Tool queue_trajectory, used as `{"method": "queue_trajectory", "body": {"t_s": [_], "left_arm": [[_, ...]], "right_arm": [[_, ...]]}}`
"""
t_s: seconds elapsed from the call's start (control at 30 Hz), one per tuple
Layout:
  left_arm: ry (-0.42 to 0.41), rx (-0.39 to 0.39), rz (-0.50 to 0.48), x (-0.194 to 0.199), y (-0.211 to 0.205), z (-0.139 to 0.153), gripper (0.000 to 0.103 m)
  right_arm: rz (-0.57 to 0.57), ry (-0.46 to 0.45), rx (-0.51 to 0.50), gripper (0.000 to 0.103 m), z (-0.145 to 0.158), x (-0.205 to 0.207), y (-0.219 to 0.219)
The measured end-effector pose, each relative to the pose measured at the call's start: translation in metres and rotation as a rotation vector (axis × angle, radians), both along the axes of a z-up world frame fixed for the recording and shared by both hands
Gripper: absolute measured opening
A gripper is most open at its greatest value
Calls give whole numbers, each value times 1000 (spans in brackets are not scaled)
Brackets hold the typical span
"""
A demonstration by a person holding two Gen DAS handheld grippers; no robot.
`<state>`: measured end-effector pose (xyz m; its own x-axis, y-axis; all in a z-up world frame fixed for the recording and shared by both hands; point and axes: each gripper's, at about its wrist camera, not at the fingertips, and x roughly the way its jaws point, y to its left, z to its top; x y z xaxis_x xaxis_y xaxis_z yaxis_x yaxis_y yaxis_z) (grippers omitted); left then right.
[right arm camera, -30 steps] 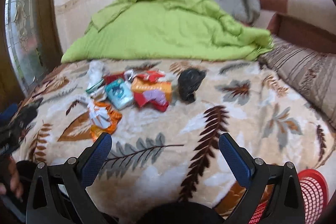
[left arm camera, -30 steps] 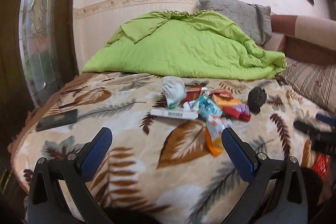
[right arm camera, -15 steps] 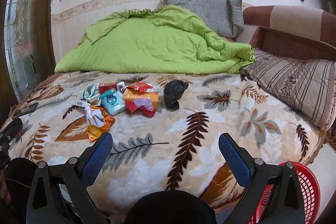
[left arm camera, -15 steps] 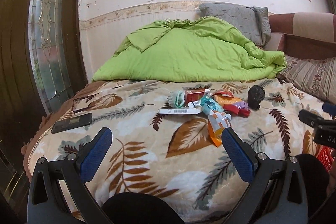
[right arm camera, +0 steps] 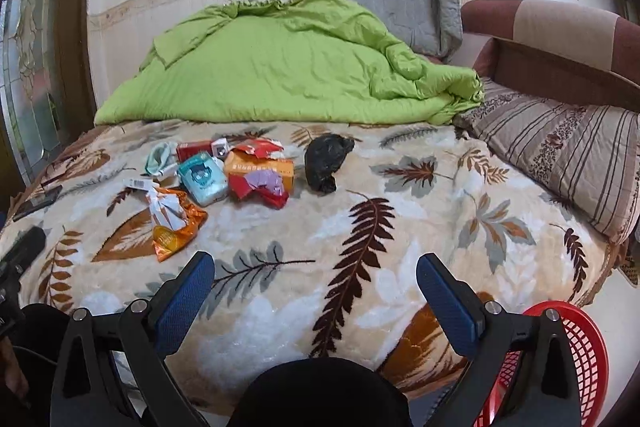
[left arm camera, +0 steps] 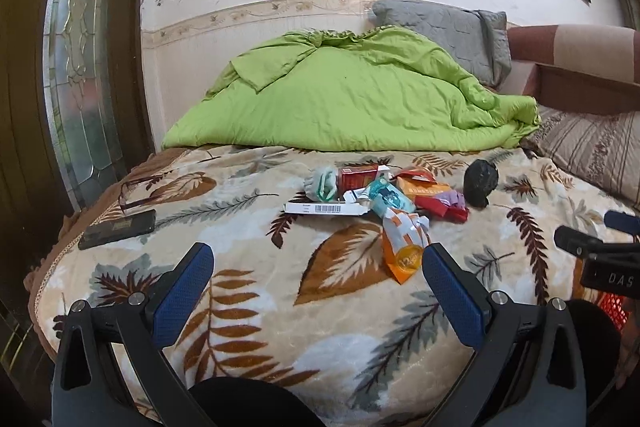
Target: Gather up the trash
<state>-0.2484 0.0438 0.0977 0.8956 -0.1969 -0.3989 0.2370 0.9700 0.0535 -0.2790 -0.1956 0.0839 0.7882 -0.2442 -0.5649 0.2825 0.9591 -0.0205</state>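
The bed [right arm camera: 400, 267] under its leaf-print blanket fills both views, the green duvet [right arm camera: 280, 67] heaped at the back and the red basket [right arm camera: 576, 351] low beside its near right corner. Mid-bed sits the trash pile [right arm camera: 224, 179], a black crumpled bag [right arm camera: 326, 163] just right of it and an orange wrapper [left arm camera: 402, 247] nearest. The left hand-held gripper [left arm camera: 318, 267] and right hand-held gripper [right arm camera: 316, 275] both hang wide open, empty and well short; soft bedding could let thin wrappers slip, or pinch blanket instead.
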Motion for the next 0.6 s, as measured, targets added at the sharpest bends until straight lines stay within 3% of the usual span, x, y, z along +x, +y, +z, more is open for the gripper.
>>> {"method": "queue_trajectory", "body": {"t_s": [0.6], "left_arm": [[66, -42, 27, 24, 11, -11, 103]], "right_arm": [[18, 8, -67, 101, 4, 12, 16]]}}
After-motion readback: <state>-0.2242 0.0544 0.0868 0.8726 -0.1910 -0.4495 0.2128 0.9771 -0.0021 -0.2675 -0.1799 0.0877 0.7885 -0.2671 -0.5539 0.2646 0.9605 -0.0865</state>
